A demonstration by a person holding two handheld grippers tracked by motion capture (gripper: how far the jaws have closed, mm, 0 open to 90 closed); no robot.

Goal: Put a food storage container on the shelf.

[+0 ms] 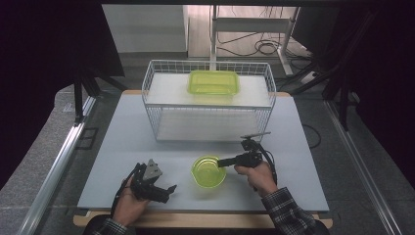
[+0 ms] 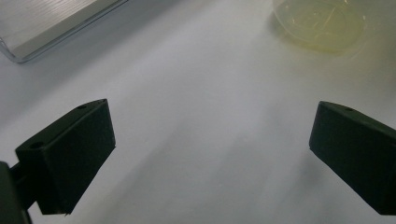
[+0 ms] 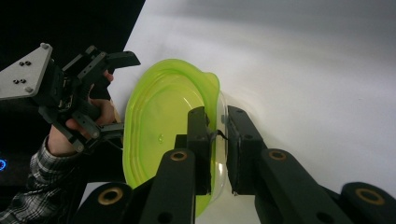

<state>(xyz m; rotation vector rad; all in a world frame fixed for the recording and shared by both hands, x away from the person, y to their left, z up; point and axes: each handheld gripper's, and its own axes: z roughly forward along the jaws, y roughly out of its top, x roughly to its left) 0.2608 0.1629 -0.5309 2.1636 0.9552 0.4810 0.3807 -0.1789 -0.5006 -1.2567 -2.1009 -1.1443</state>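
A translucent yellow-green bowl (image 1: 207,175) sits on the grey table near the front centre. My right gripper (image 1: 220,163) reaches in from the right and is shut on the bowl's right rim. In the right gripper view the two jaws (image 3: 217,119) pinch the bowl (image 3: 159,126) wall between them. My left gripper (image 1: 168,193) lies low on the table left of the bowl, open and holding nothing. In the left gripper view its wide-apart jaws (image 2: 210,135) frame bare table, with the bowl (image 2: 322,23) farther off at the upper right.
A white wire basket (image 1: 151,115) stands at the back centre of the table. A yellow-green rectangular container (image 1: 214,82) rests on its white upper shelf. The table's front edge (image 1: 195,211) runs just below both hands. Dark curtains flank the table.
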